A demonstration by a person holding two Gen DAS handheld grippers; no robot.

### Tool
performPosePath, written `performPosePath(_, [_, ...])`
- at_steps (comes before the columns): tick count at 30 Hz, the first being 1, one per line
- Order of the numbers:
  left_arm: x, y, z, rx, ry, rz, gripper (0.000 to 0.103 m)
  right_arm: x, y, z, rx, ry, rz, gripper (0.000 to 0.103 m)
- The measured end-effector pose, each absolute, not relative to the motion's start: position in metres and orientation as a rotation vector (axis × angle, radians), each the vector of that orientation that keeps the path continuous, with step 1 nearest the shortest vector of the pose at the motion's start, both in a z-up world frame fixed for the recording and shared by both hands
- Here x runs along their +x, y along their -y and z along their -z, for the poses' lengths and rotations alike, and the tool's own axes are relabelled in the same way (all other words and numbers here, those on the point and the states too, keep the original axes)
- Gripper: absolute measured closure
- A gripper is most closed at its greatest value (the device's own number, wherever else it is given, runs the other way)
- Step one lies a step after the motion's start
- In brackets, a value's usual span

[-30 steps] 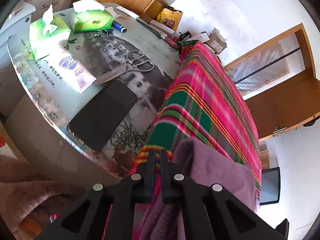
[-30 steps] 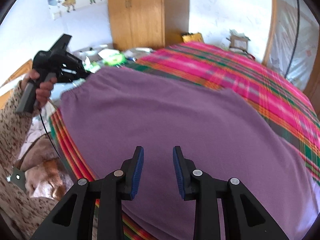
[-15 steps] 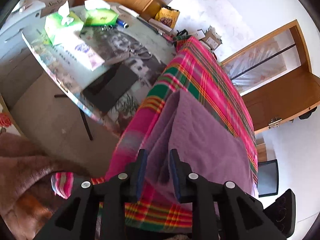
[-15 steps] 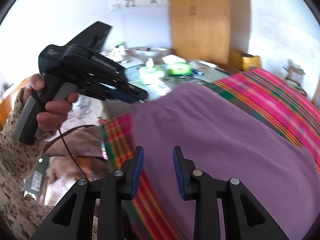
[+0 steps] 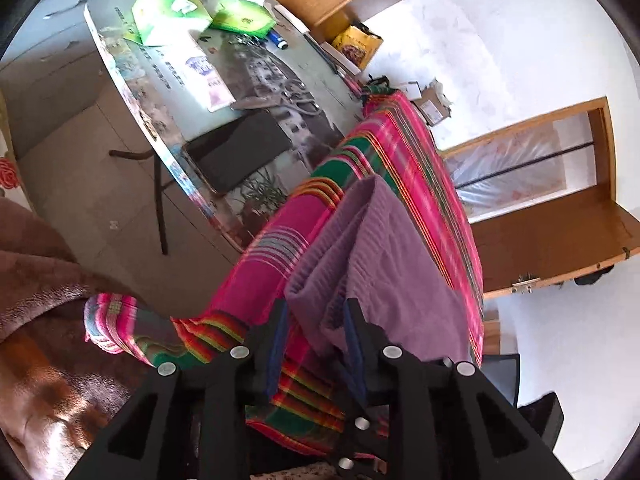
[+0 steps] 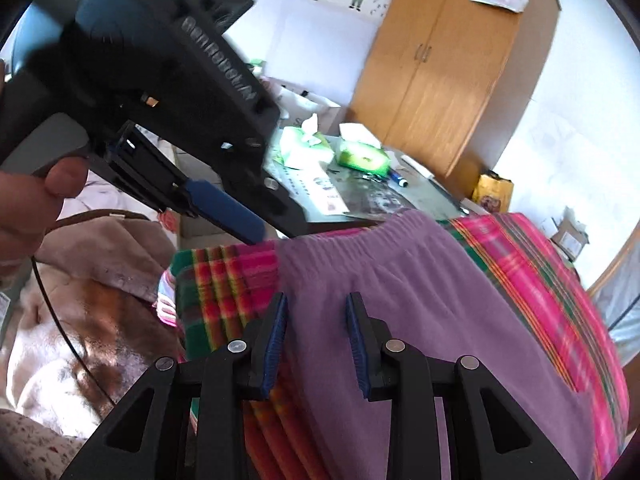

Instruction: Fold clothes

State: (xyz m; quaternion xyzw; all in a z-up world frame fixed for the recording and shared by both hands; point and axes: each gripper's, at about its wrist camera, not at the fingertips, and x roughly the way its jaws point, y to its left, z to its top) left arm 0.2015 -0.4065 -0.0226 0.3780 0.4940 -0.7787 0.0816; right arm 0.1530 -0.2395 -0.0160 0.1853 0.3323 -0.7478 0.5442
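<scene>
A purple garment (image 5: 384,272) lies flat on a pink and green plaid blanket (image 5: 408,152). Its elastic waistband end points toward the table. My left gripper (image 5: 316,320) is open, and the garment's near waistband corner sits in the gap between its fingers. My right gripper (image 6: 317,320) is also open and hovers just over the garment (image 6: 420,300) near the same end, gripping nothing. In the right wrist view the left gripper fills the upper left, held by a hand (image 6: 24,200). One of its blue pads (image 6: 228,208) reaches down to the waistband edge.
A glass-topped table (image 5: 132,92) stands beside the blanket with tissue packs (image 5: 168,12), a black phone (image 5: 236,152) and scissors (image 5: 300,92) on it. A brown fleece blanket (image 5: 40,280) lies low at the left. A wooden wardrobe (image 6: 440,60) stands behind the table.
My left gripper went from shut to open and drew back from the waistband corner. My right gripper swung left along the garment to the waistband end, close to the left gripper.
</scene>
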Motion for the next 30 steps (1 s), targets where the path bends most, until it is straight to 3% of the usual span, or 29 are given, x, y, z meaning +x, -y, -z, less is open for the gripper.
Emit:
performPosePath(2, [0.204,0.406,0.024,1.12,-1.498,2.323,0.075,0.151,0.243,0.017,0.451,-0.782,1.781,0.072])
performPosePath(4, [0.207,0.408,0.023,1.098,-1.521,2.323,0.075,0.144,0.239,0.009,0.475,-0.707,1.778,0.085])
performPosePath(9, [0.213,0.416,0.024,1.019,-1.655,2.317,0.074,0.104,0.223,-0.014,0.626,-0.368,1.809,0.091])
performPosePath(12, [0.213,0.42,0.032,0.975,-1.819,2.285,0.068,0.086,0.218,-0.019,0.723,-0.185,1.763,0.091])
performPosePath(23, [0.184,0.417,0.046,0.985,-1.989,2.254,0.063,0.083,0.205,-0.024,0.789,0.044,1.672,0.092])
performPosePath(30, [0.166,0.417,0.048,0.998,-2.045,2.234,0.063,0.088,0.194,-0.03,0.758,0.056,1.666,0.092])
